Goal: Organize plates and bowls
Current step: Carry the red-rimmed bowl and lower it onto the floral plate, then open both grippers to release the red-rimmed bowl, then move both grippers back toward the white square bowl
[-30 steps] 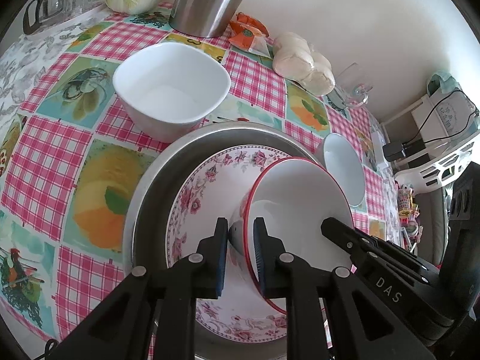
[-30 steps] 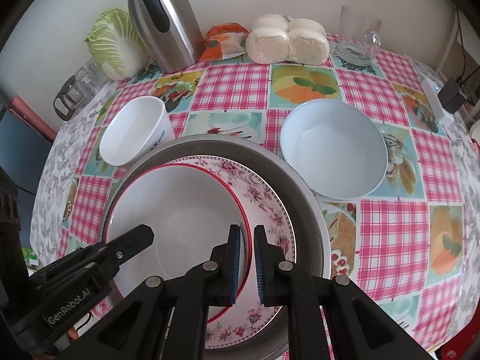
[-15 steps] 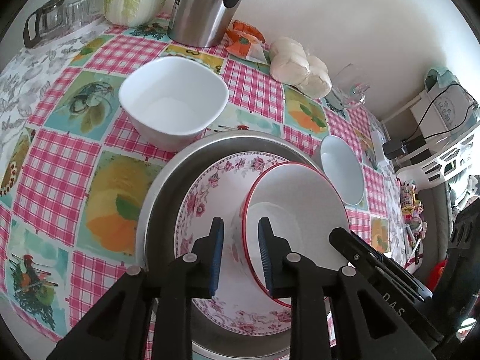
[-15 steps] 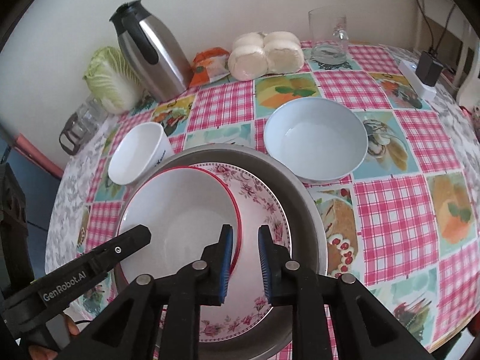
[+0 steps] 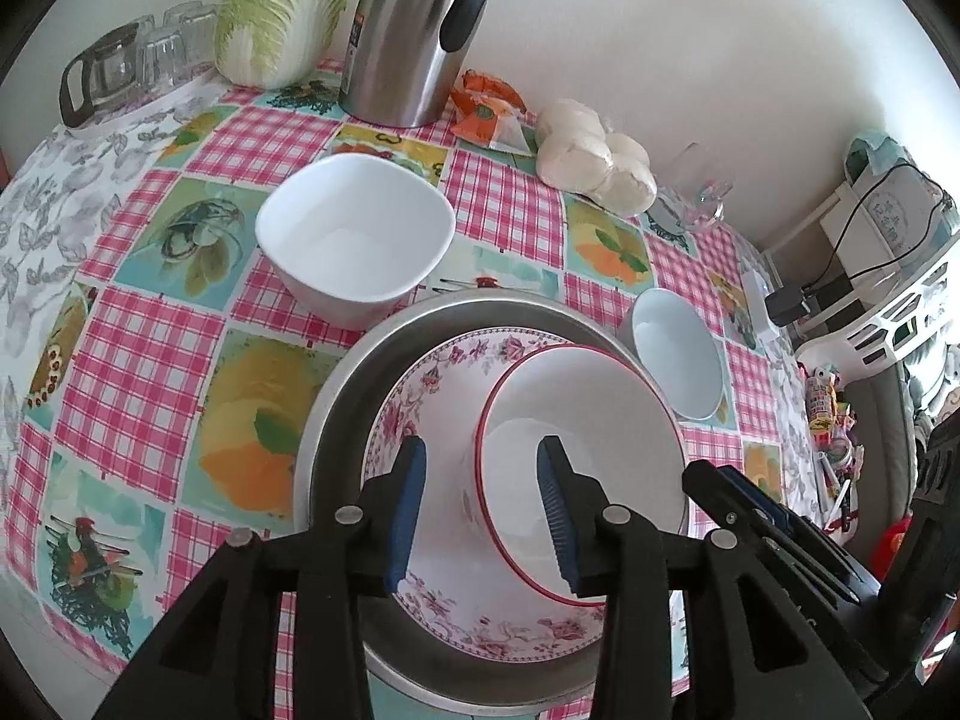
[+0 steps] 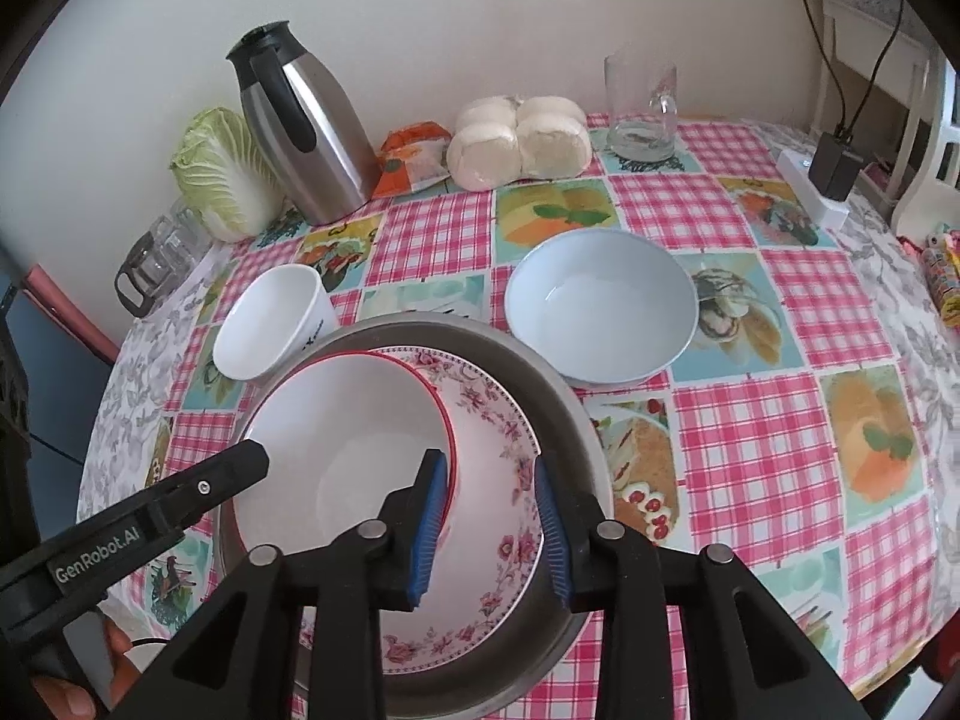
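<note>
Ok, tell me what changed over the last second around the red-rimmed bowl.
Both tongs, left and right, were shut on opposite sides of the red-rimmed white bowl's rim; they are now opening, pads clear of it, and the bowl sits released on the floral plate in the metal pan. The square white bowl and pale blue bowl stayed put.

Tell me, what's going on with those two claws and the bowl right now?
Left gripper and right gripper both opening, pads off the rim. Red-rimmed bowl sits on floral plate in metal pan. Nothing blocking.
</note>
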The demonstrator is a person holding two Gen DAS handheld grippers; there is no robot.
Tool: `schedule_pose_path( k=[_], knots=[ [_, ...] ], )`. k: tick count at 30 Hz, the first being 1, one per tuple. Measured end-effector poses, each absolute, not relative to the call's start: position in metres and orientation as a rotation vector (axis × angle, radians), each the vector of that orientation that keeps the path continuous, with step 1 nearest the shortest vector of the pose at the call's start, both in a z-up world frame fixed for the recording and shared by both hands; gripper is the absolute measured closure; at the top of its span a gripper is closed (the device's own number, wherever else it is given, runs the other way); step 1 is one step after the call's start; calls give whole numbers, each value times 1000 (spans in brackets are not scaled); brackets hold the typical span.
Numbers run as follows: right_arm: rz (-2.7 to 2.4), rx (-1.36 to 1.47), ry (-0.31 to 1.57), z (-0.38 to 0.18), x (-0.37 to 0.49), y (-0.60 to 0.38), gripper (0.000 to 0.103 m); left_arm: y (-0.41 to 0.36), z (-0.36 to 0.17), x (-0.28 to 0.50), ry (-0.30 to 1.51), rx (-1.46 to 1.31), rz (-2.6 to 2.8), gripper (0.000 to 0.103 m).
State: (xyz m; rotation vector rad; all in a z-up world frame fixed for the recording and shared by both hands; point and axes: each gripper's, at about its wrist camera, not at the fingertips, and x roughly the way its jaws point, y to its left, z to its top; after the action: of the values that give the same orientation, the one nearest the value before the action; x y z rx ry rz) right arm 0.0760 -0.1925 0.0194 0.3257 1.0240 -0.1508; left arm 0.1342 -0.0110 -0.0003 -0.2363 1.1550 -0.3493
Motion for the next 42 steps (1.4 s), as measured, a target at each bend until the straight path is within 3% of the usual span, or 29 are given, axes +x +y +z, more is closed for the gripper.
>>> schedule_pose_path(
  k=[3, 7, 12, 15, 18, 24, 27, 33, 41, 42],
  knots=[
    [-151, 330, 1009, 26, 73, -195, 64, -7, 4, 132, 1143, -245, -335, 51],
    [-186, 308, 995, 32, 70, -198, 60, -2, 7, 132, 1138, -254, -300, 47],
    [-192, 318, 979, 39, 66, -200, 37, 4, 8, 130, 1133, -266, -268, 45],
    [-187, 331, 976, 39, 65, -200, 36, 6, 12, 128, 1125, -264, -247, 42],
    [-197, 348, 974, 40, 62, -201, 31, 9, 17, 126, 1113, -261, -229, 29],
    [-188, 317, 960, 48, 59, -193, 22, 10, 23, 120, 1088, -244, -207, 26],
    [-182, 309, 954, 50, 59, -189, 18, 11, 24, 118, 1069, -239, -194, 14],
    [-187, 304, 951, 49, 59, -189, 7, 13, 13, 120, 1076, -210, -164, 14],
    [-206, 293, 967, 41, 62, -191, 6, 19, 13, 122, 1068, -231, -128, 12],
    [-207, 294, 967, 40, 62, -192, 0, 19, 13, 123, 1068, -230, -128, 11]
  ],
)
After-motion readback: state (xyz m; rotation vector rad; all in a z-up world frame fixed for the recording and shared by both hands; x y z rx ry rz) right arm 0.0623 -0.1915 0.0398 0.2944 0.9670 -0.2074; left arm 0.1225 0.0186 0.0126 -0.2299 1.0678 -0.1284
